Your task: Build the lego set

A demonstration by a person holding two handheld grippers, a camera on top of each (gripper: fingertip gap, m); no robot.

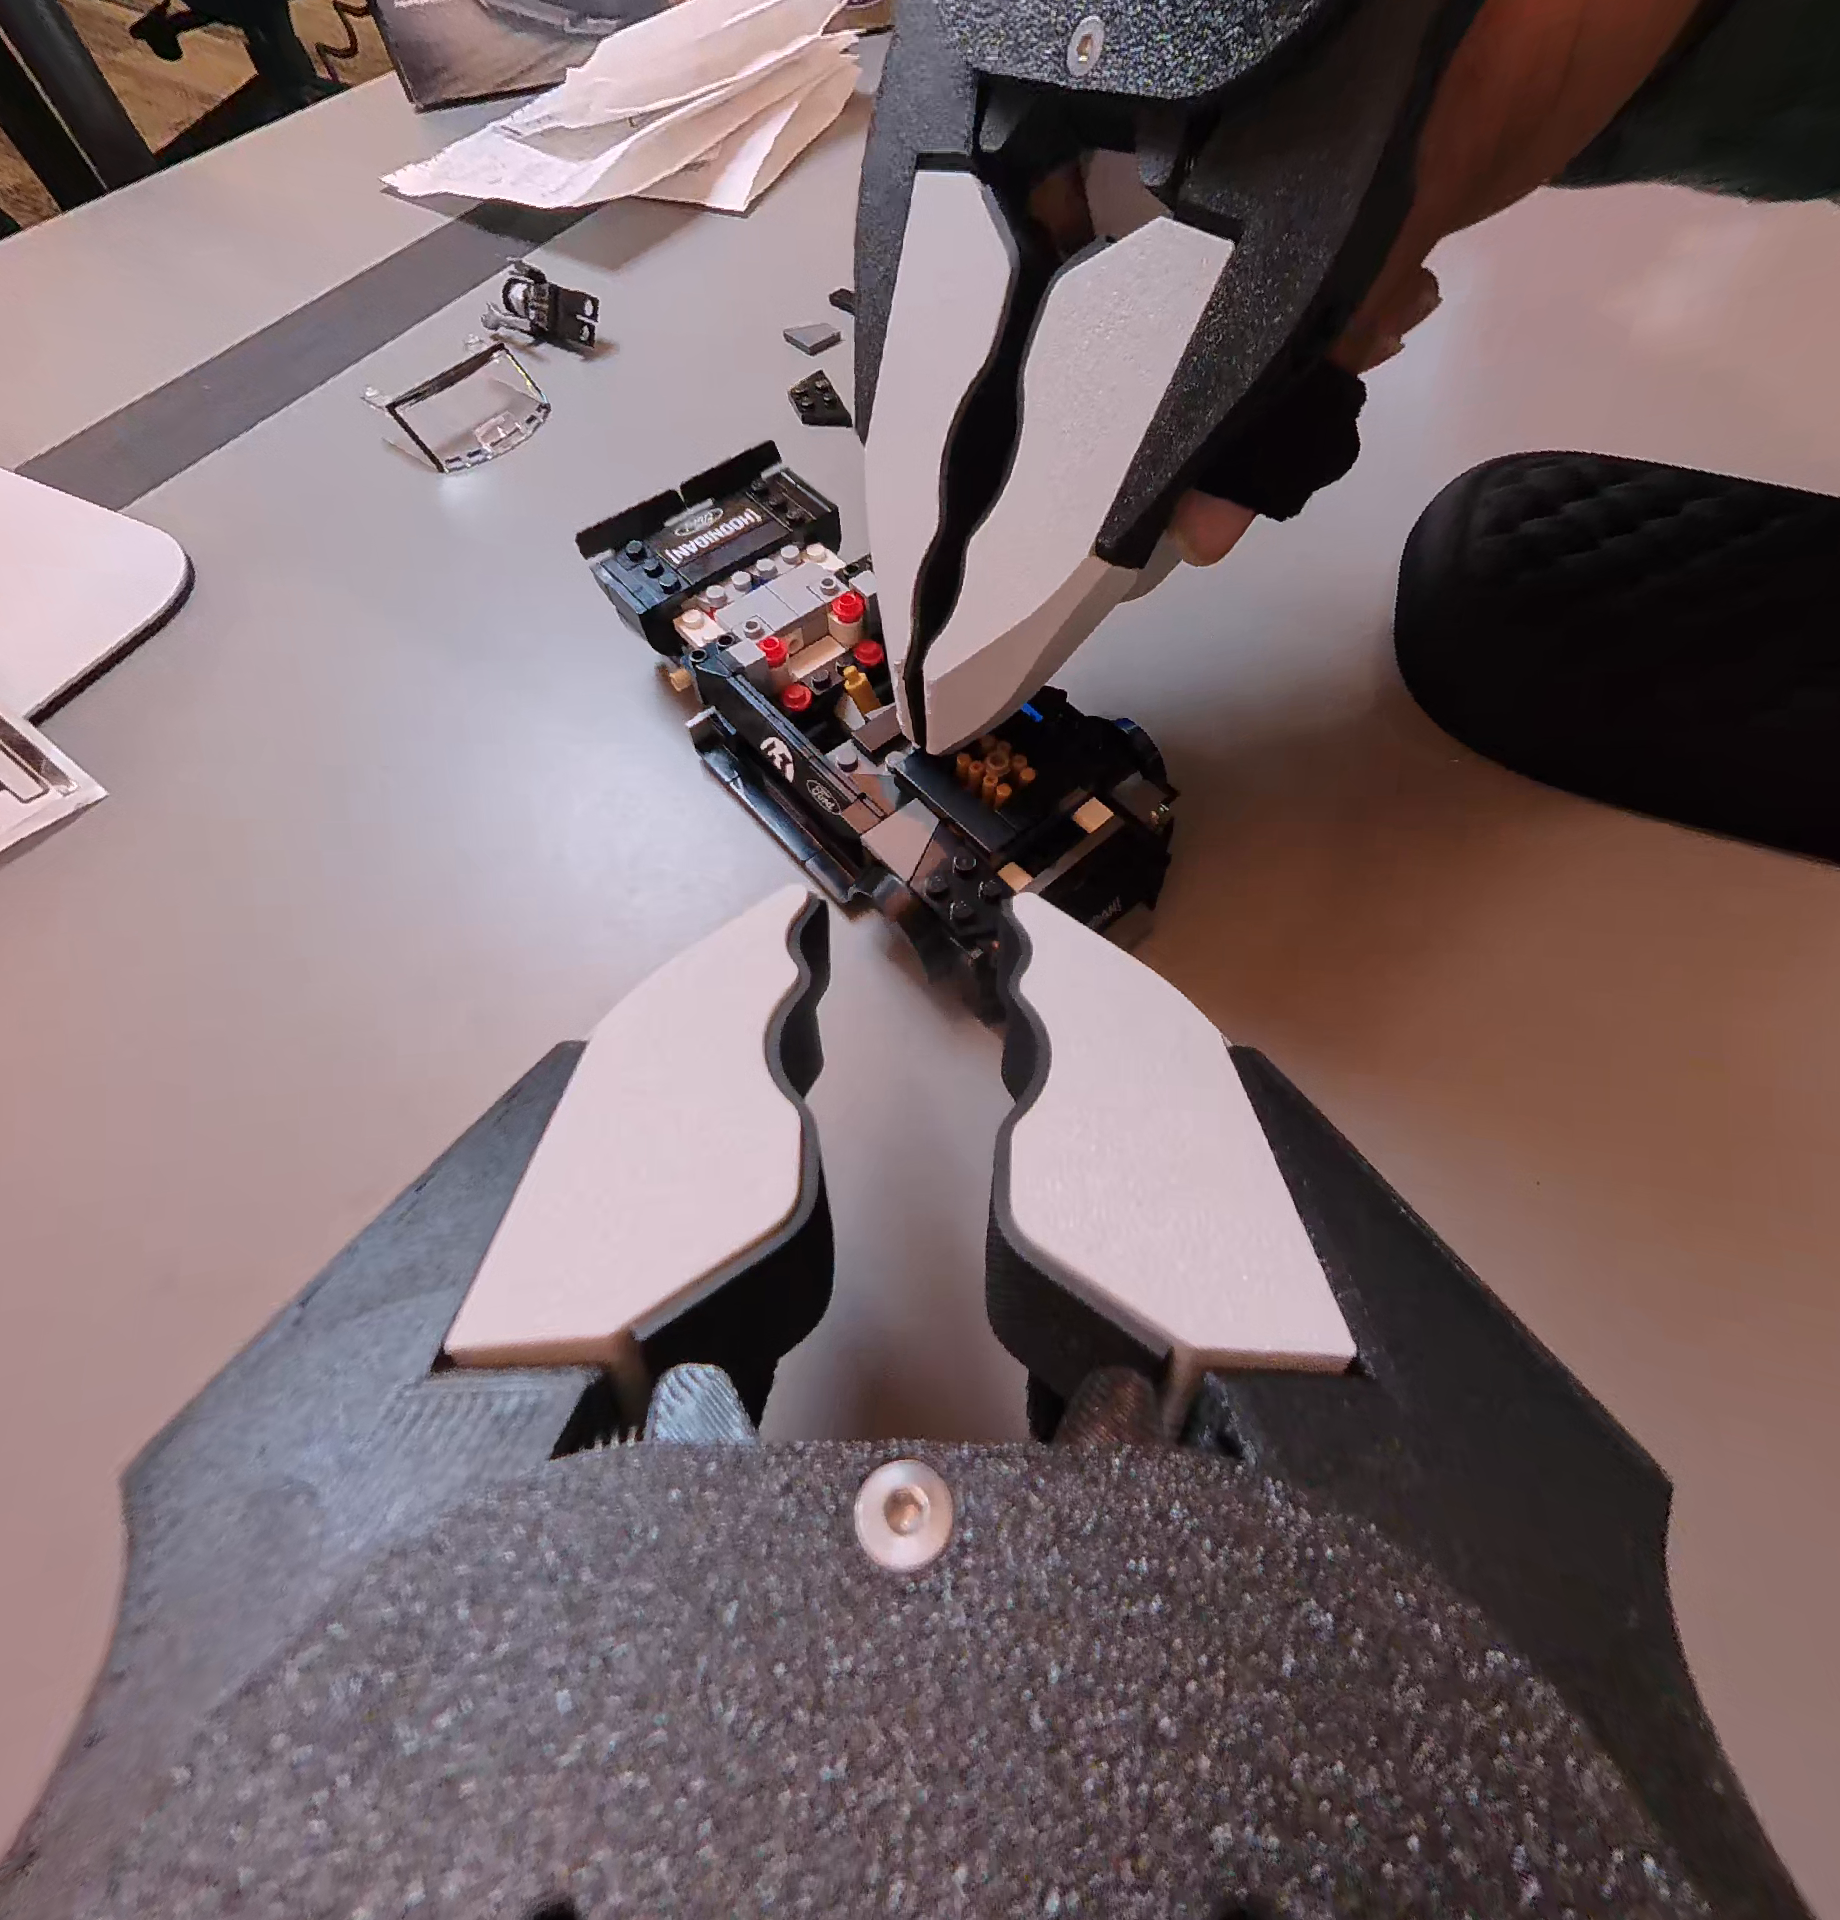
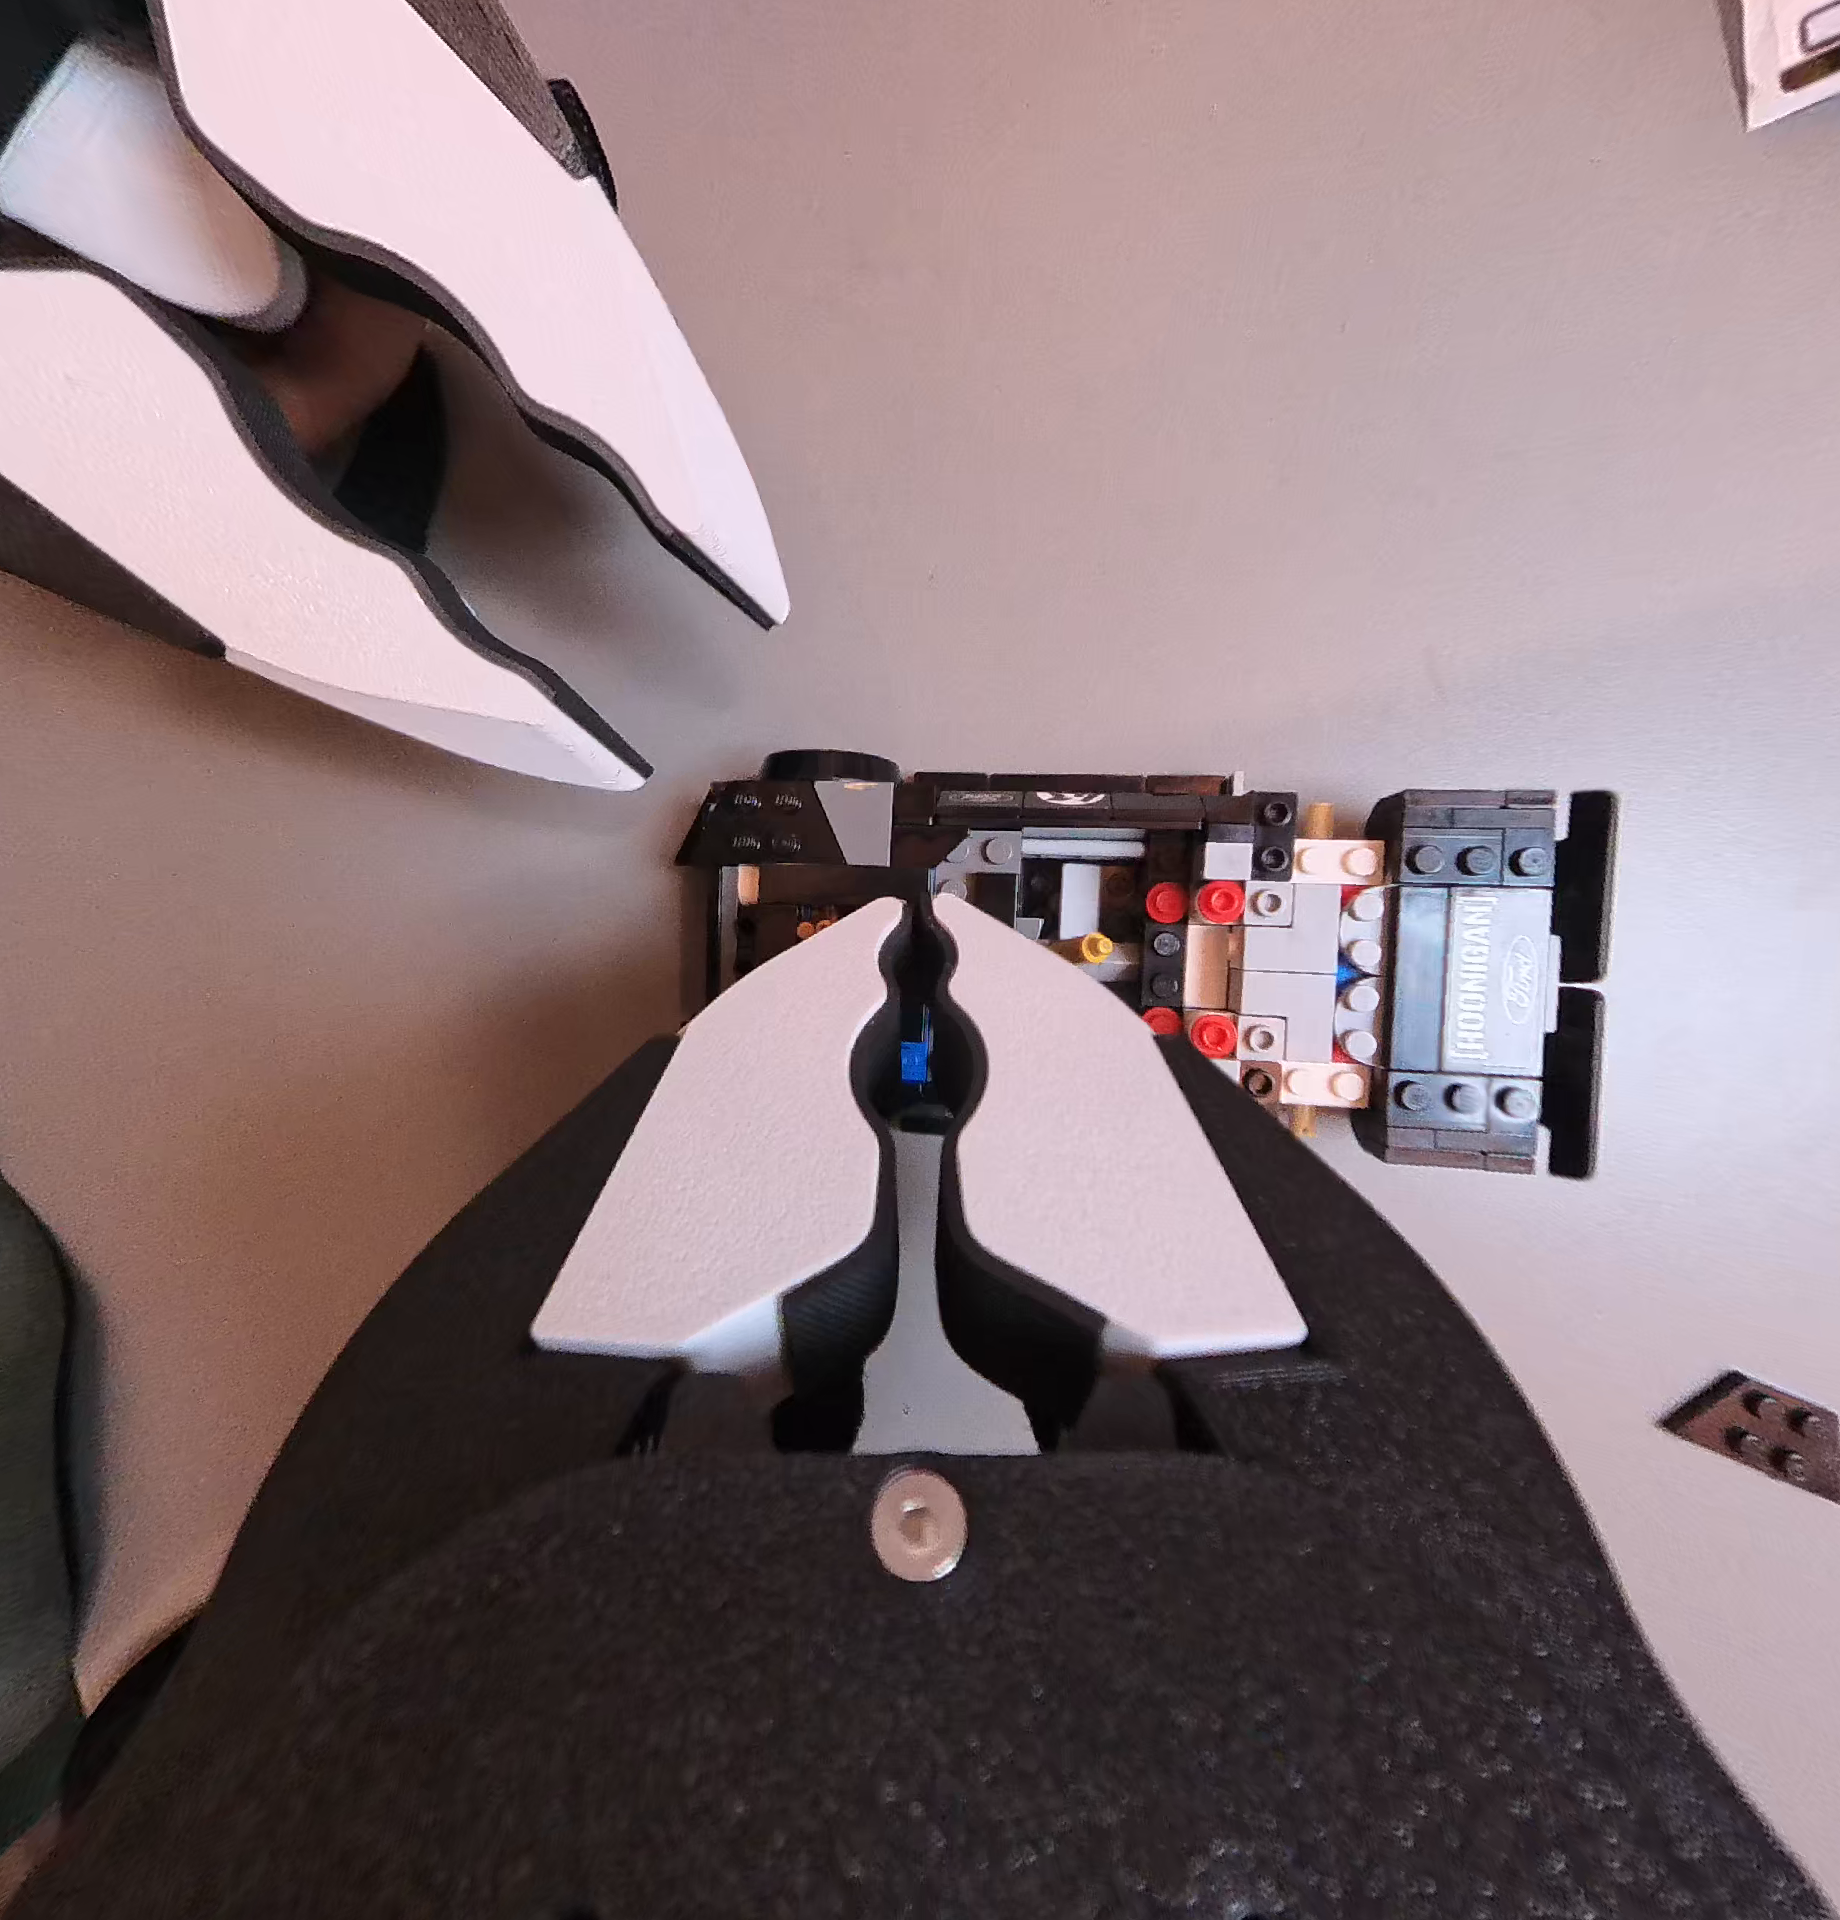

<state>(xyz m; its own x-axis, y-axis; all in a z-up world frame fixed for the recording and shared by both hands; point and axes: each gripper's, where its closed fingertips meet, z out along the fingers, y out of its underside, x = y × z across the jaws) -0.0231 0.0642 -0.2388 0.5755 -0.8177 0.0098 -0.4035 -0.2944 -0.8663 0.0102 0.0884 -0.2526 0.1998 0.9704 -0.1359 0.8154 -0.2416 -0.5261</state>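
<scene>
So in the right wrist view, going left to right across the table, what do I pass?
Left gripper → right gripper over the car's front → lego car → loose black wedge plate.

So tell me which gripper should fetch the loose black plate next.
Left, probably. The left gripper is open and empty at the car's front end. The right gripper is shut, tips down in the car's engine bay, though the black plate lies nearer it.
</scene>
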